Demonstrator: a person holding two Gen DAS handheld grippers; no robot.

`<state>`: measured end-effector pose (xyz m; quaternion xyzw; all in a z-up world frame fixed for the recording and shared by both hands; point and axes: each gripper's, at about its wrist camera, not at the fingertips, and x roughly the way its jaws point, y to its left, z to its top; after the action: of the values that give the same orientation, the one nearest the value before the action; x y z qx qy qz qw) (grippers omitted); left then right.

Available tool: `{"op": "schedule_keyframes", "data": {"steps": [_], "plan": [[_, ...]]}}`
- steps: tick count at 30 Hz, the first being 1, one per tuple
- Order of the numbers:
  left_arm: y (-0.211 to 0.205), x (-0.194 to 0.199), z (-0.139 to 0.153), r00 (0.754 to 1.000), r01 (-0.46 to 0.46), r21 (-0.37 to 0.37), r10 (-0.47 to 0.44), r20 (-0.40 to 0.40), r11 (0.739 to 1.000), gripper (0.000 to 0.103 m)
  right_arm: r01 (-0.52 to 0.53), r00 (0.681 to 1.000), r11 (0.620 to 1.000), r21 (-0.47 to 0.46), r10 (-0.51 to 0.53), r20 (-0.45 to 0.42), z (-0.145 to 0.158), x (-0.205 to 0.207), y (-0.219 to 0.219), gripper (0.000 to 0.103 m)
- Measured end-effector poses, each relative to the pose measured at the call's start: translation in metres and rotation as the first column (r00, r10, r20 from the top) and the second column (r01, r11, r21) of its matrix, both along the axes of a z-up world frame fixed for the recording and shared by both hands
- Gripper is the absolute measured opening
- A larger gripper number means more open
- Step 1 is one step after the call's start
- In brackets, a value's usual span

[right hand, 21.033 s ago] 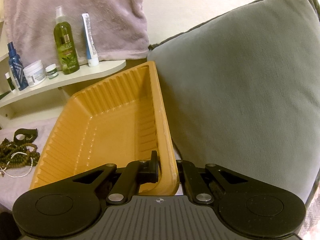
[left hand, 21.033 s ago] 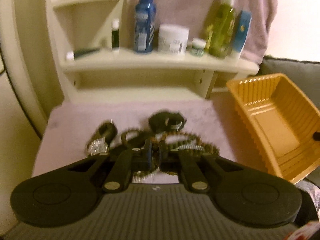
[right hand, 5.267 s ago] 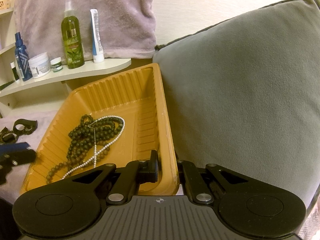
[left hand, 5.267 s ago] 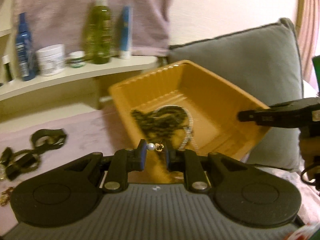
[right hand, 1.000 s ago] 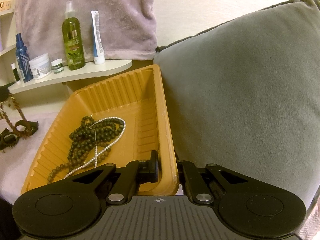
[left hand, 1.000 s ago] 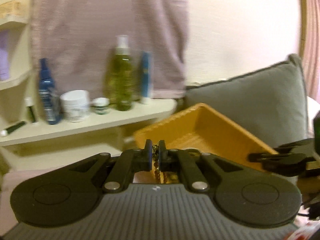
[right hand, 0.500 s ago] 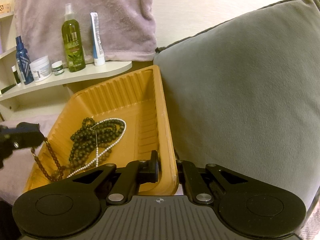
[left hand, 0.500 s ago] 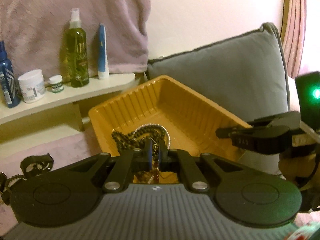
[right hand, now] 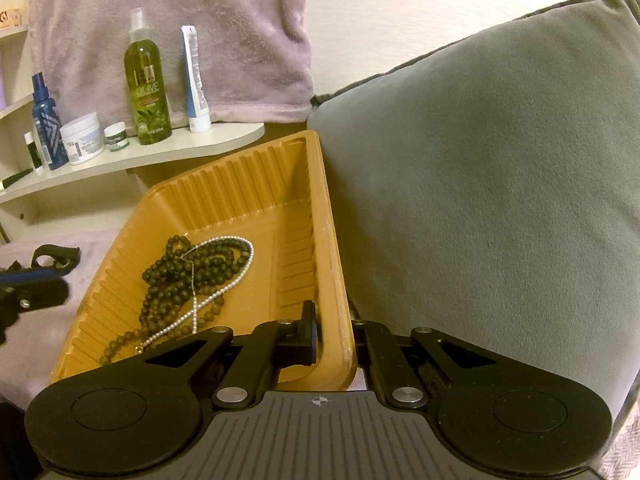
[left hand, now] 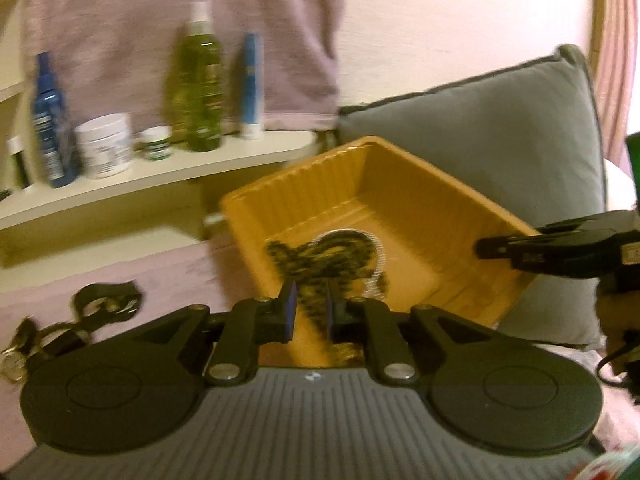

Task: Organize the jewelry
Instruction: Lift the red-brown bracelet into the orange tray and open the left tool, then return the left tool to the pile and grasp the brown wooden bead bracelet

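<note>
Right wrist view: your right gripper (right hand: 334, 334) is pinching the near corner of the orange tray (right hand: 296, 168), one finger inside the wall and one outside, with the tray tilted up against the gray cushion (right hand: 480, 184). Inside the tray lie a string of dark beads (right hand: 176, 276) and a thin pearl necklace (right hand: 224, 280), tangled together on the ribbed floor. Left of the tray, your left gripper (left hand: 310, 306) shows as a dark blur at the frame edge, above the pink cloth (right hand: 92, 248). In the left wrist view its fingers are spread a little with a gap between them, and the blur makes it hard to tell whether any chain hangs there. Beyond it the beads sit in the tray, and more dark jewelry (left hand: 106, 300) lies on the cloth to the left. Farther back a shelf (right hand: 160, 152) holds a green bottle (right hand: 146, 88), a blue bottle (right hand: 46, 120), a white jar (right hand: 82, 138) and a tube (right hand: 194, 88), with a pink towel (right hand: 180, 12) hanging behind.
</note>
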<state>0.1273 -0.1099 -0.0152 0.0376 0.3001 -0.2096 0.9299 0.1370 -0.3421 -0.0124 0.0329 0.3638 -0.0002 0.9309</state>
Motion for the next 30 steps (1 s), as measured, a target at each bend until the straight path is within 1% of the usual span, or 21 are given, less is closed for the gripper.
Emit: {"op": "schedule_keyframes", "data": {"steps": [5,9,11,15,20,22,25,30], "plan": [[0.035,-0.004,-0.009,0.994,-0.106,0.019,0.106,-0.006,0.994,0.015,-0.001,1.000,1.000,-0.001,0.001,0.000,0.000,0.000,0.000,0.005],[0.064,-0.005,-0.018,0.980,-0.200,0.053,0.200,-0.009,0.978,0.019,-0.001,1.000,1.000,-0.002,0.001,0.000,0.000,0.000,0.000,0.005],[0.080,-0.005,-0.022,0.968,-0.251,0.067,0.252,-0.004,0.966,0.023,-0.002,1.000,1.000,-0.003,0.002,-0.002,0.000,-0.001,0.000,0.005],[0.111,-0.002,-0.027,0.941,-0.338,0.095,0.339,0.005,0.936,0.027,-0.004,1.000,1.000,-0.008,0.004,-0.004,-0.001,-0.001,0.000,0.005],[0.138,0.003,-0.031,0.907,-0.420,0.120,0.421,0.021,0.899,0.030,-0.005,1.000,1.000,-0.013,0.005,-0.006,-0.001,0.000,0.000,0.005],[0.146,0.006,-0.034,0.894,-0.446,0.123,0.447,0.018,0.886,0.030,-0.007,1.000,1.000,-0.015,0.006,-0.007,-0.001,0.001,0.000,0.005],[0.153,0.011,-0.038,0.883,-0.468,0.111,0.470,0.009,0.877,0.030,-0.007,1.000,1.000,-0.019,0.007,-0.009,-0.002,0.001,0.000,0.005],[0.152,0.022,-0.042,0.877,-0.478,0.092,0.480,0.007,0.873,0.030,-0.008,1.000,1.000,-0.022,0.008,-0.011,-0.003,0.002,0.001,0.005]]}}
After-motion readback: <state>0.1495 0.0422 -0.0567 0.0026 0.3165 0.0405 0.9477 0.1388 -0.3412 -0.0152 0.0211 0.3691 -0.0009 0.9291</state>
